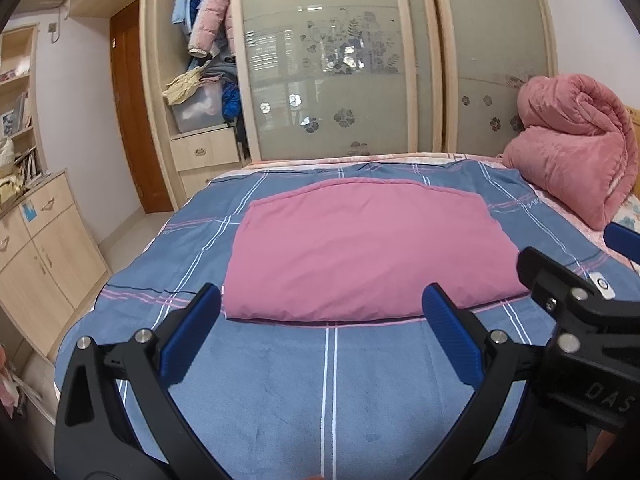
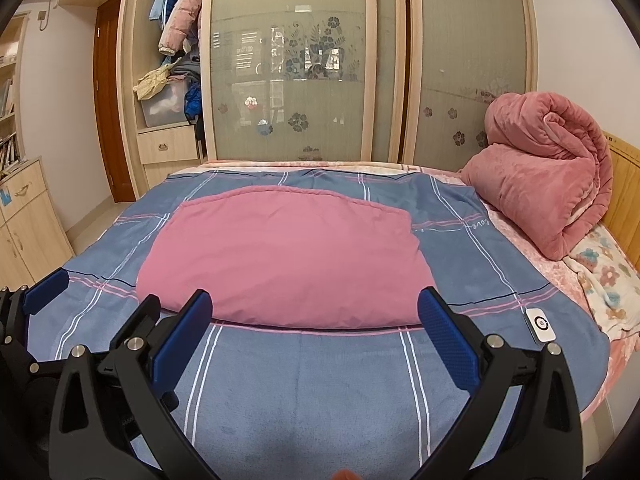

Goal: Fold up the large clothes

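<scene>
Bed [image 2: 592,392]: blue plaid blanket [image 2: 304,392] spread; folded pink garment [image 2: 280,256], rolled pink quilt [image 2: 548,184].

My claws' pads [image 1: 452,336] were blue on black arms. The folded cloth [image 1: 368,248] was plain pink, the bedspread [image 2: 320,392] blue with white and pink stripes, the rolled blanket [image 2: 544,176] pink.

This is a bedroom in a home. There is a bed [image 2: 500,280] with a blue blanket [image 2: 304,380]. A big wardrobe [image 2: 288,60] full of clothes stands behind it.
</scene>
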Available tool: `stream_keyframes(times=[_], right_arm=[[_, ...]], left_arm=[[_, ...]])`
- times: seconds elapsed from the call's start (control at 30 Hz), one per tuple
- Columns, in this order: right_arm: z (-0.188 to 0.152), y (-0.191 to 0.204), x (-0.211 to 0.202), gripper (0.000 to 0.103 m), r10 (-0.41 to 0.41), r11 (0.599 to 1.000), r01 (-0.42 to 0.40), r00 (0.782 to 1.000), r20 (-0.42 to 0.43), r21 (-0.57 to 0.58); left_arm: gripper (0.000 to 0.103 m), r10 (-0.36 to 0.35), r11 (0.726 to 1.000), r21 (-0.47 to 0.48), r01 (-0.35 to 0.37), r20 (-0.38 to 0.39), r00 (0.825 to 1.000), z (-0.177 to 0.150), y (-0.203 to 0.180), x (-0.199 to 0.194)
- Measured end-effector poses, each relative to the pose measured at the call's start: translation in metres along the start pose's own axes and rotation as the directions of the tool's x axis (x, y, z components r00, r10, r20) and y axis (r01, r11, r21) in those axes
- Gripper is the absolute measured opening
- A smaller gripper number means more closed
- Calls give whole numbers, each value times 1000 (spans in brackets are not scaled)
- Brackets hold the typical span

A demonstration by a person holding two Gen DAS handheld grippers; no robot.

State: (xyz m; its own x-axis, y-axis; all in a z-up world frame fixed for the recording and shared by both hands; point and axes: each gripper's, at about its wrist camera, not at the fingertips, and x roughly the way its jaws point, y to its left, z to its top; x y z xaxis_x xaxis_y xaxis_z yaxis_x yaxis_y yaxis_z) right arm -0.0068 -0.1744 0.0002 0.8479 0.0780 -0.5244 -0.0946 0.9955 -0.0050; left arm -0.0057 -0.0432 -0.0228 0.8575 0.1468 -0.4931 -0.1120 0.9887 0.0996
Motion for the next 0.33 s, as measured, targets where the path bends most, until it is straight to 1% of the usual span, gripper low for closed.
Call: stream_keyframes(times=[0.07,0.2,0.33], right_arm=[[0,0,3,102,1,1000,-1,1000,-3,3],[-1,-1,7,102,0,1000,0,1000,-7,8],[-4,-4,16,102,2,1000,-2,1000,-17,17]], left_arm=[[101,-13,1000,7,13,-6,1000,-2,-3,1],[101,-4,1000,16,4,-12,1000,-5,-5,5],[101,-10,1000,-1,10,-38,999,-10,-2,16]])
